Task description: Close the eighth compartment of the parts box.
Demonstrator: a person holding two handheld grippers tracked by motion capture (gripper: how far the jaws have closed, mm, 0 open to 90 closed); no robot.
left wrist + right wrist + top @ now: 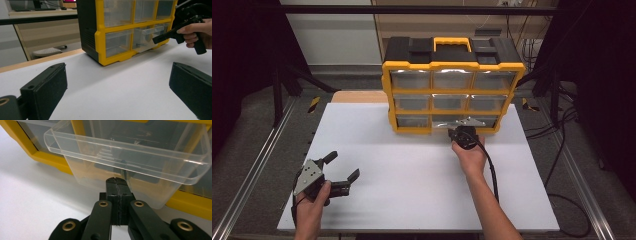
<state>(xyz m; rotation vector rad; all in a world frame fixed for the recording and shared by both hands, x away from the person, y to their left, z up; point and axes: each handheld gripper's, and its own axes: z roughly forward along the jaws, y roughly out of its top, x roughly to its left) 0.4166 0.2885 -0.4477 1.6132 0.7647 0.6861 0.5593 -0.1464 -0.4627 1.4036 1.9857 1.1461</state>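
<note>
A yellow-and-black drawer cabinet [453, 65] stands at the far side of the white table [412, 170], with three rows of clear drawers. The bottom middle clear drawer [125, 152] is pulled partly out and also shows in the left gripper view [146, 31]. My right gripper [117, 180] is shut, its tips under the drawer's front lip and pinched on a thin rib there. A hand holds it level in front of the cabinet [460, 131]. My left gripper [344, 165] rests open near the table's front left, with nothing between its fingers [47, 85].
Bare white tabletop lies between the two hands. Metal rails [257, 165] run along both sides of the table. A black cable [492, 170] trails back from the right gripper along the forearm. Beyond the cabinet are a wooden panel and loose wires.
</note>
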